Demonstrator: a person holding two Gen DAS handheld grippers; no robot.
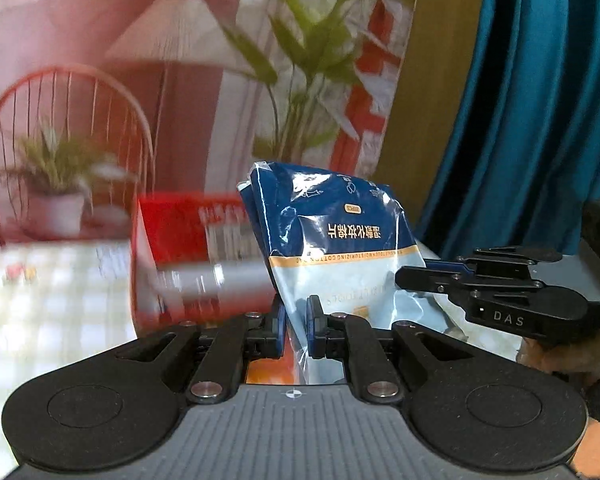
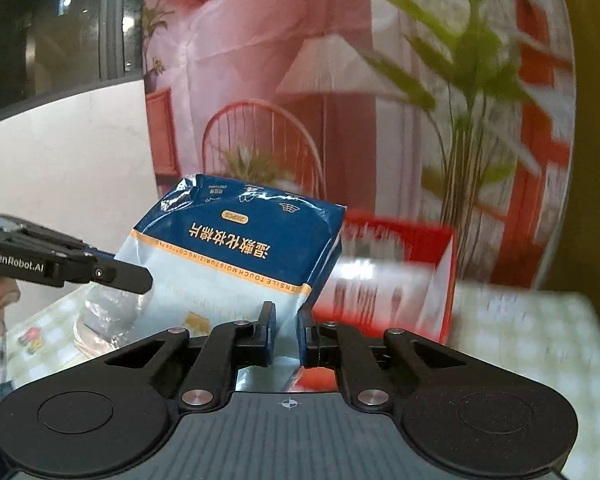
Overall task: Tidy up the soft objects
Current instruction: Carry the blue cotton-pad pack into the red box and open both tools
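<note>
Carry step, by the look of it: the left gripper (image 1: 296, 326) and right gripper (image 2: 286, 332) are each clamped nearly closed on the lower film edge of one blue-and-white cotton pad pack (image 1: 332, 240), which hangs between them above the checked worktop (image 1: 52, 280). Next move likely calls for both hands travelling together, so the thin film neither tears nor slips, toward the red box (image 2: 400, 276) behind, if that is the bin. The background is motion-blurred; the box's opening and contents are unreadable, and the pack's bottom edge is hidden.
</note>
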